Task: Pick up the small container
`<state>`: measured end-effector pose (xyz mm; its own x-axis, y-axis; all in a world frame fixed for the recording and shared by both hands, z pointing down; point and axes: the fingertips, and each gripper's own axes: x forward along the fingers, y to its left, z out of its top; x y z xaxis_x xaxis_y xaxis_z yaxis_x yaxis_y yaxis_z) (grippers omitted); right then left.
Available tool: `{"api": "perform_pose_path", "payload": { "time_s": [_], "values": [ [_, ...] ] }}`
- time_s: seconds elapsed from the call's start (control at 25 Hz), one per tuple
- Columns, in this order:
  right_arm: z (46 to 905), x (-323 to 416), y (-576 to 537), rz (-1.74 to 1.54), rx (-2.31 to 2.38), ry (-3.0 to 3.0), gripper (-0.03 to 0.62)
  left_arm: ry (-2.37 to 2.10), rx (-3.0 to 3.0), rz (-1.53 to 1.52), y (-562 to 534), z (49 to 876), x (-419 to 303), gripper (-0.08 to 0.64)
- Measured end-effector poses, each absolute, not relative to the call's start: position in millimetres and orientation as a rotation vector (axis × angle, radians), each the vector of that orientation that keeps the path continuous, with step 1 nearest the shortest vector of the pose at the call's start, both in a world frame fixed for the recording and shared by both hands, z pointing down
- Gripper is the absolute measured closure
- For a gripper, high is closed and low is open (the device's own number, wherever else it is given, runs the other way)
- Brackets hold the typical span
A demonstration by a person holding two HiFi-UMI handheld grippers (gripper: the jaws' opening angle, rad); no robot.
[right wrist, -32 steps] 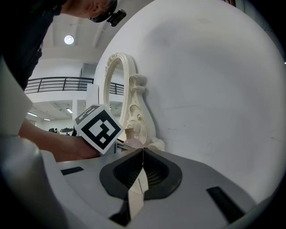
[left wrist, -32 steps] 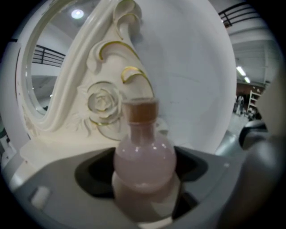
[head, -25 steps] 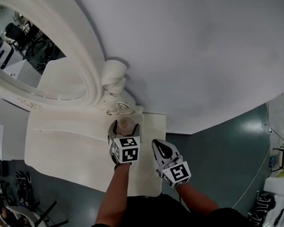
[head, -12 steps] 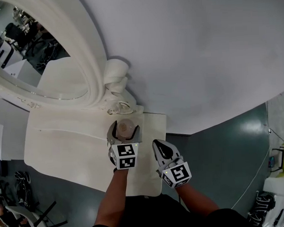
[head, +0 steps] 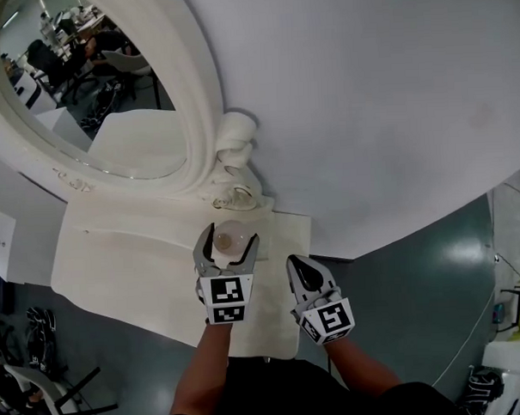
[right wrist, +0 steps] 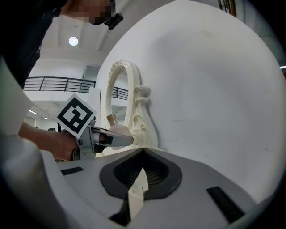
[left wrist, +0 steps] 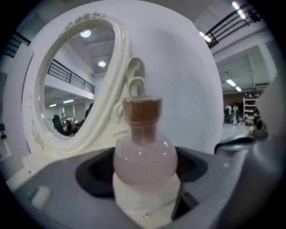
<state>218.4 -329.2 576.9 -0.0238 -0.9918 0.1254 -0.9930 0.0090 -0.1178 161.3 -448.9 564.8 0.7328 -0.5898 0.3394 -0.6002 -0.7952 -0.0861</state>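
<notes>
The small container is a round pale pink glass bottle (left wrist: pixel 144 157) with a brown cork stopper. My left gripper (head: pixel 226 247) is shut on the bottle (head: pixel 230 239), holding it upright above the white dresser top (head: pixel 125 260). The jaws press on the round belly from both sides. In the right gripper view the bottle (right wrist: pixel 115 128) shows to the left, clamped in the left gripper (right wrist: pixel 117 139). My right gripper (head: pixel 302 270) hovers beside it at the dresser's right end, jaws closed together with nothing between them.
An oval mirror in a carved white frame (head: pixel 206 119) stands at the back of the dresser, its scrolled base (head: pixel 237 173) just beyond the bottle. A curved white wall (head: pixel 367 94) rises behind. Dark green floor (head: pixel 419 307) lies right of the dresser.
The left gripper has lifted the bottle off the dresser top and drawn it slightly back from the mirror base. The right gripper stays where it was.
</notes>
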Motion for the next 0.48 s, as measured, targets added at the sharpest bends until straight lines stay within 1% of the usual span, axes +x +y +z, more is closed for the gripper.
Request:
{"api": "perform_pose_path", "payload": {
  "time_s": [0.48],
  "values": [
    [493.2, 198.8, -327.2, 0.0, 2.173, -2.328, 0.586, -1.058, 2.979, 0.444, -408.2, 481.1, 121.5, 0.165]
  ]
}}
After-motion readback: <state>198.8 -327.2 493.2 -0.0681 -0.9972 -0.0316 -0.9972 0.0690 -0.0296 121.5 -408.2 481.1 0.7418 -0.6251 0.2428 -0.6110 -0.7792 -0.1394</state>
